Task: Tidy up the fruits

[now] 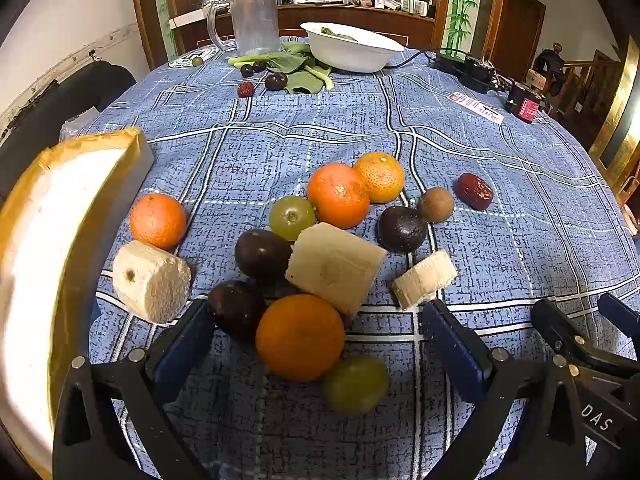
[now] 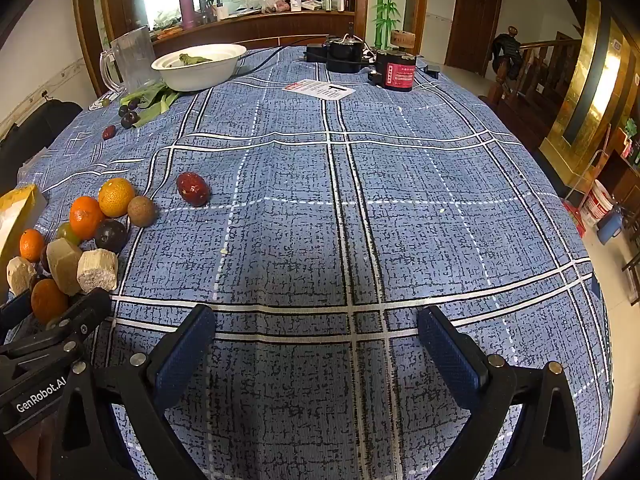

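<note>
Fruits lie in a loose heap on the blue checked surface [image 1: 460, 128], just ahead of the left claw [image 1: 316, 330], whose two sides stand wide apart with nothing pressed. Between them sits one mandarin [image 1: 300, 338], touching a green grape [image 1: 355, 385] and a dark plum [image 1: 236, 308], with a pale banana chunk [image 1: 334, 266] leaning over it. If this claw closes here, I think it may push the round grape away, and the grape could roll toward the edge. The banana pieces look soft and a hard squeeze may crush them. The white foam tray [image 1: 60, 208] stands beside the heap at the left. The right claw [image 2: 316, 340] is also spread apart, over bare cloth, well away from the red jujube [image 2: 193, 188].
</note>
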Action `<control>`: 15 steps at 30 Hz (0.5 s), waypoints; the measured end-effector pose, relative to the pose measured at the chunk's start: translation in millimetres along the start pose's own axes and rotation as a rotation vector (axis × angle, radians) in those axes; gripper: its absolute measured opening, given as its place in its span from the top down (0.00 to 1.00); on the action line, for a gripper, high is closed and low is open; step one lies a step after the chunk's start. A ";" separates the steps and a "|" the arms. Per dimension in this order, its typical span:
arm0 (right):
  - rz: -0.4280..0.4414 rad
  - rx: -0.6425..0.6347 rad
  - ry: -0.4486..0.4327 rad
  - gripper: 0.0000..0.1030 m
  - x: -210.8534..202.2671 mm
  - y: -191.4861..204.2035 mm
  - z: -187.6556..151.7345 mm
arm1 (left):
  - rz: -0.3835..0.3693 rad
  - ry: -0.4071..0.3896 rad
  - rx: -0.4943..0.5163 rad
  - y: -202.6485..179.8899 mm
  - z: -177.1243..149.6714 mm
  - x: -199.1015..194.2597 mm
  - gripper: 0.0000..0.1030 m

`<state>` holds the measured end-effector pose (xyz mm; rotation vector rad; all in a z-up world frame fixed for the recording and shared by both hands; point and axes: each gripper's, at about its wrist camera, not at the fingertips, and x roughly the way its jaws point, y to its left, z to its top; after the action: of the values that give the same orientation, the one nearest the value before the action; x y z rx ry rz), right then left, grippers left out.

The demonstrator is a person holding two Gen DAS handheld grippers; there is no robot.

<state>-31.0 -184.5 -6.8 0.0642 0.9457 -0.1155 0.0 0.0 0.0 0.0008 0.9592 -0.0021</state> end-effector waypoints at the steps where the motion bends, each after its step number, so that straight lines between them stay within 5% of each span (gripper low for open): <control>1: 0.000 0.000 0.000 0.01 0.0 0.1 0.0 | 0.000 0.000 0.000 0.0 0.0 0.0 0.00; 15: 0.001 0.000 0.000 0.01 0.2 0.2 0.1 | 0.001 -0.001 0.000 0.0 0.0 0.0 0.00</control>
<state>-30.8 -184.4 -6.9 0.0649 0.9453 -0.1152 0.1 0.0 0.0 0.0015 0.9585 -0.0018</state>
